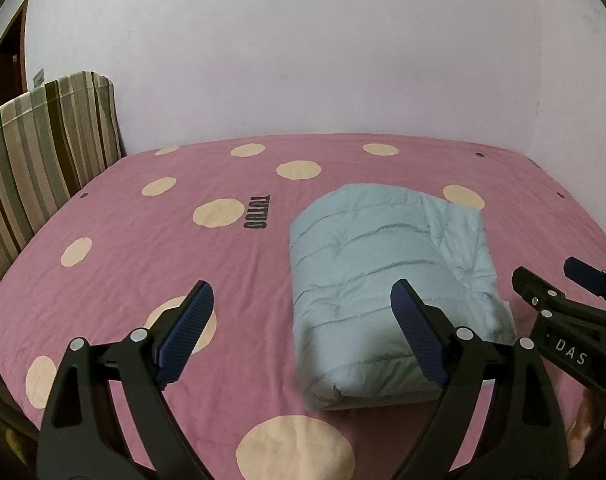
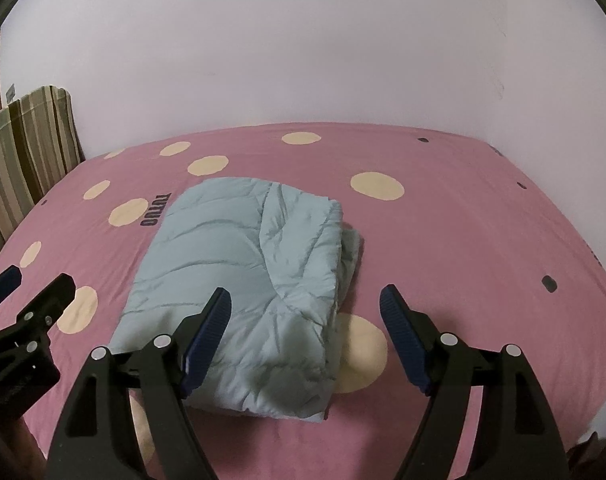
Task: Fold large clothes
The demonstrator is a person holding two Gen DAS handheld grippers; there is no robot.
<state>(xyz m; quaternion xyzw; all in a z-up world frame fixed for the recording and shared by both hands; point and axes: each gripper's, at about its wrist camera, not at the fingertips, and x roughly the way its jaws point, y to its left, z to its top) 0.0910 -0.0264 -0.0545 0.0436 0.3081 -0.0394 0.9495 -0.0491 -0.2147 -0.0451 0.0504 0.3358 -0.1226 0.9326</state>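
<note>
A light blue quilted jacket (image 1: 383, 248) lies folded into a thick rectangular bundle on the pink bed sheet (image 1: 143, 248) with cream dots. My left gripper (image 1: 303, 286) hovers over the bundle's near left corner, open, with nothing between its blue pads. In the right wrist view the same jacket (image 2: 243, 248) sits centre-left, and my right gripper (image 2: 305, 290) hangs open above its near right edge, holding nothing. Each gripper shows in the other's view: the right gripper (image 1: 545, 270) at the right edge, the left gripper (image 2: 39, 276) at the left edge.
A striped padded headboard (image 1: 43, 140) stands along the bed's left side, with a dark door (image 1: 11, 64) behind it. A plain pale wall (image 1: 303, 60) runs behind the bed. Dark lettering (image 1: 257, 212) is printed on the sheet left of the jacket.
</note>
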